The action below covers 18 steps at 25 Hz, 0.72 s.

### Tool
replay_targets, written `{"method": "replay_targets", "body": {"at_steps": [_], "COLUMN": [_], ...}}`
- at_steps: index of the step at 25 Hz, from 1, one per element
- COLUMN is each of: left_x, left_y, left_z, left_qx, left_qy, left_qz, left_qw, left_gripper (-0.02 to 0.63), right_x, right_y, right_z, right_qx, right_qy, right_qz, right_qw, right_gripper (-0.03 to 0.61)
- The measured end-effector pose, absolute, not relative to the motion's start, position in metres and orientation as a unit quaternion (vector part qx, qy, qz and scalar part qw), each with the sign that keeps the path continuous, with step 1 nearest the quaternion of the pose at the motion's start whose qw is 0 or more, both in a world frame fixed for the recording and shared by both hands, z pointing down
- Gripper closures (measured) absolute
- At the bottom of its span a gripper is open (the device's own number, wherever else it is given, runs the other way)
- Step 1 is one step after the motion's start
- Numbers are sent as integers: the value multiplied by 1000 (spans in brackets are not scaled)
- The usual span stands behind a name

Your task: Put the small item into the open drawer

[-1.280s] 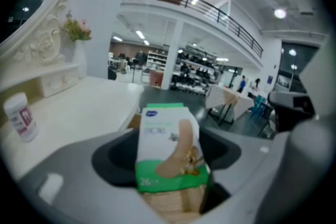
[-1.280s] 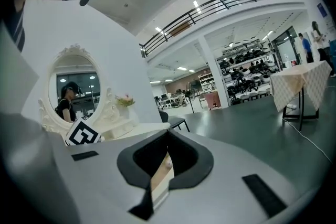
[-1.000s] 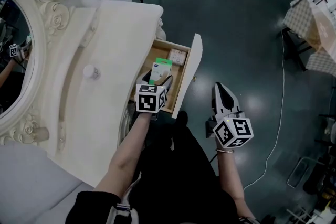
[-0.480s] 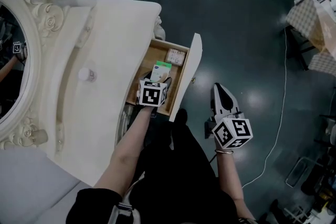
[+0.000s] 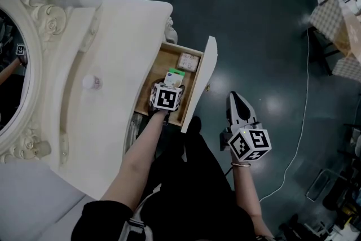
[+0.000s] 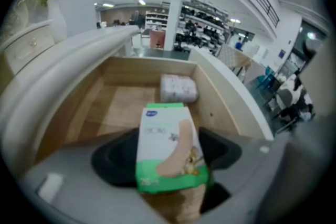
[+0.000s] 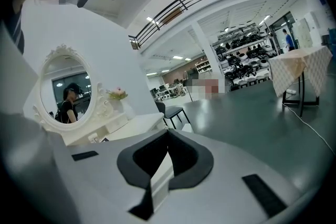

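Left arm reaches forward, left tongs [image 5: 171, 86] dipped into the open drawer [image 5: 201, 80] | clamped on the green-and-white plaster box [image 6: 167, 139], just short of the white packet [image 5: 188, 60] at the drawer's back | right tongs [image 5: 236, 99] pressed together, empty, outside the drawer front (over the floor [image 5: 254, 25]) | box's underside hidden: contact with the drawer bottom unclear

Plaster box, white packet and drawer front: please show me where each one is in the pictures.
plaster box [image 6: 169, 147], left gripper view, middle of its printed face.
white packet [image 6: 178, 88], left gripper view, middle of its wrapped top.
drawer front [image 5: 201, 80], head view, middle of its white panel.
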<state>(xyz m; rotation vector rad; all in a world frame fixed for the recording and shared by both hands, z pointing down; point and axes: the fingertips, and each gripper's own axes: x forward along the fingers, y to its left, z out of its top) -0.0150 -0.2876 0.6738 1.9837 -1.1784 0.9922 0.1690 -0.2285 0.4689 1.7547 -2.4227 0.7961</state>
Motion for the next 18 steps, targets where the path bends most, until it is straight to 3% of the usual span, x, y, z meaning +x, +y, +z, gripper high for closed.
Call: {"method": "replay_targets", "body": {"at_steps": [18], "left_x": [-22], "left_y": [-273], "left_z": [707], "left_qx": [719], "left_qy": [-434], "left_qz": [422], "left_qw": [341], "left_gripper": [249], "right_x": [173], "right_y": [-228], "right_z": [476], "right_qx": [569], "right_qy": [-773], "right_qz": [282], "right_qw": [11], "right_gripper": [574]}}
